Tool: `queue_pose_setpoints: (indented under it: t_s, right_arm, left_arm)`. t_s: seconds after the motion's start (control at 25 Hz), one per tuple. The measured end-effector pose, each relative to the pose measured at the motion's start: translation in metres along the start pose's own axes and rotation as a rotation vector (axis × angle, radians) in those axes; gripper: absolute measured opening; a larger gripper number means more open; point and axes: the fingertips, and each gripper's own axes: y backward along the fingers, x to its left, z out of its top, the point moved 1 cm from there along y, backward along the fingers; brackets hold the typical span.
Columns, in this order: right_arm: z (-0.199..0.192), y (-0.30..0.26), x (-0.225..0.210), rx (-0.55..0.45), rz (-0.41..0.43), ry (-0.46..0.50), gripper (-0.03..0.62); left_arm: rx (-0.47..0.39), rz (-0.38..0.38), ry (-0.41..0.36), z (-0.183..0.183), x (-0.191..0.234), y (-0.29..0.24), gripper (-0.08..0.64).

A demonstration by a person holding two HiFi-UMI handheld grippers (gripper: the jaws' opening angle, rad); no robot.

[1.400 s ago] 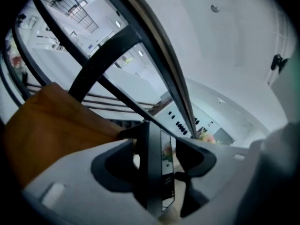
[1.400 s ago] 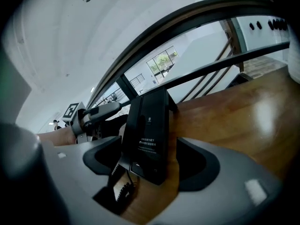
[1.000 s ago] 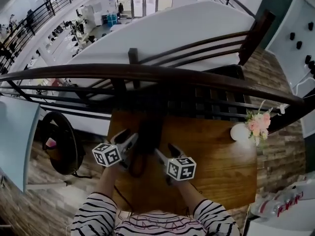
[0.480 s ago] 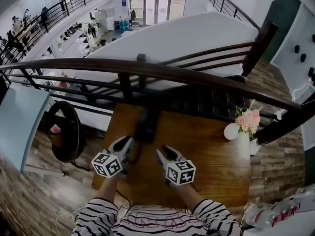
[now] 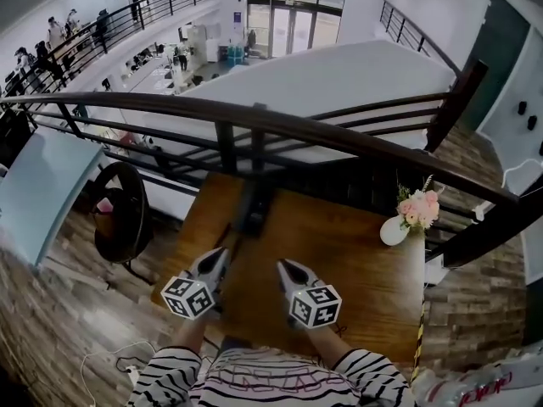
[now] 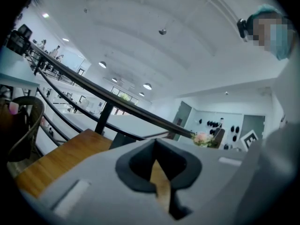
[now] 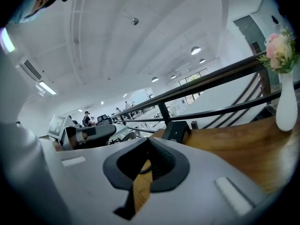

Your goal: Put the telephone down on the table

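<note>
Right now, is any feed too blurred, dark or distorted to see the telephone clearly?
Head view: fisheye bows the railing; the telephone is a dark, detail-poor shape on the table. Right gripper view: the telephone is reasonably sharp, no glare on it. Left gripper view: soft near foreground, black corners.

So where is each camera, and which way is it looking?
Head view: on the person's head, looking down at the table, telephone, left claw, right claw, striped sleeves.
Left gripper view: on the left claw, looking along its just-shut empty jaws toward the railing.
Right gripper view: on the right claw, looking along its just-shut empty jaws at the telephone.
Shared: all three show the flower vase.
</note>
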Motion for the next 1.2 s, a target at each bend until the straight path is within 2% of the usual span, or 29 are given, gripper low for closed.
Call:
queue_pose_setpoints:
  t_s: [0.4, 0.68, 1.2]
  right_arm:
    - [-0.027, 0.042, 0.017, 0.034, 0.078, 0.027, 0.0]
    - [-0.046, 0.07, 0.022, 0.061, 0.105, 0.027, 0.0]
    - [-0.067, 0.101, 0.025, 0.081, 0.067, 0.029, 0.0]
  left_arm:
    - [-0.027, 0.045, -0.022, -0.025, -0.05, 0.035, 0.003]
    - [0.005, 0.038, -0.032, -0.059, -0.089, 0.053, 0.003]
    - [-0.014, 0.109, -0.088, -0.071, -0.109, 0.077, 0.003]
